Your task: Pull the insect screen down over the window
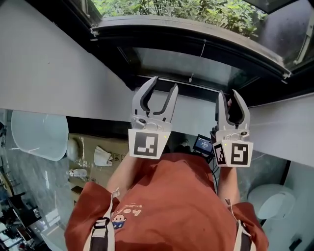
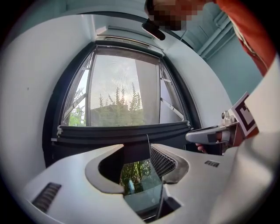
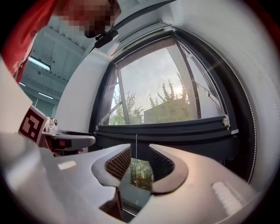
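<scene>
The insect screen's dark pull bar (image 1: 196,35) runs across the window, and a thin cord (image 1: 198,59) hangs from its middle. In the left gripper view the bar (image 2: 122,131) lies just past my jaws, and the cord (image 2: 148,142) hangs in the gap between them. My left gripper (image 1: 165,84) is open below the bar, with nothing pressed between its pads. My right gripper (image 1: 227,94) is beside it, its jaws closer together. In the right gripper view the cord (image 3: 136,146) hangs between the ribbed pads (image 3: 118,164), and no pad touches it.
White wall (image 1: 54,68) frames the dark window on both sides. Green plants (image 1: 196,10) show through the glass. Below are cardboard boxes (image 1: 98,147), a white round seat (image 1: 39,132), and a small lit screen (image 1: 202,143). The person's red shirt (image 1: 167,206) fills the foreground.
</scene>
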The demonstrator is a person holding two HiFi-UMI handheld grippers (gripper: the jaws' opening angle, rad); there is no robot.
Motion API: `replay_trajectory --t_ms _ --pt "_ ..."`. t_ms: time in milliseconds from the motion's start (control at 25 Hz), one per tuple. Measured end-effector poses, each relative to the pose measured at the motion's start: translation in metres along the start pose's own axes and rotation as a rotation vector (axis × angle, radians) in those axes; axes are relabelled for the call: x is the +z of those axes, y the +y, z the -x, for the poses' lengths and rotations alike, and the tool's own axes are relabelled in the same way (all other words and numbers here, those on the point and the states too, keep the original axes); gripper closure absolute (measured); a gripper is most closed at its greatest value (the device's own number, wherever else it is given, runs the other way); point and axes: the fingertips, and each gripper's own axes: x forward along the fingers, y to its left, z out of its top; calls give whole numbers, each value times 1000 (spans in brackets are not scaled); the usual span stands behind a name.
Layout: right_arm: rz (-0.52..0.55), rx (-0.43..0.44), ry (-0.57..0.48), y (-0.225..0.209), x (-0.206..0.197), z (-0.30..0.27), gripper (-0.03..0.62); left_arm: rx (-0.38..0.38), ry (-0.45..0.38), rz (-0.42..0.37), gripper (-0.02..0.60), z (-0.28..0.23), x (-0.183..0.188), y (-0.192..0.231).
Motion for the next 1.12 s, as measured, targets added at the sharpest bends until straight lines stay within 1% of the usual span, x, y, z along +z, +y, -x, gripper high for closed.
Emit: replay_trajectory --t_ms 200,320,360,440,520,560,600,840,1120 --pt "-3 12 -10 8 1 -1 487 -9 0 -21 428 3 -2 -6" --pt "6 5 -6 8 0 -2 527 -18 -3 -36 462 2 -2 -9" --pt "11 1 -3 8 0 -2 545 -18 -4 -37 482 1 -3 -10" --pt "17 -5 1 9 -1 -3 560 -9 -3 -41 505 2 -3 -9" --pt "24 -15 6 8 -3 -4 583 7 -4 -43 546 2 -4 -7" --pt "27 -18 10 8 -4 -4 583 12 -4 -40 568 2 -4 -7" --pt "31 -19 13 9 -5 -5 583 14 -3 -38 577 2 -4 -6" --pt "73 -13 18 12 -4 -10 583 25 -1 -42 575 1 -5 -6" --pt "80 -20 9 12 -2 -11 583 27 -13 -48 577 1 -4 -5"
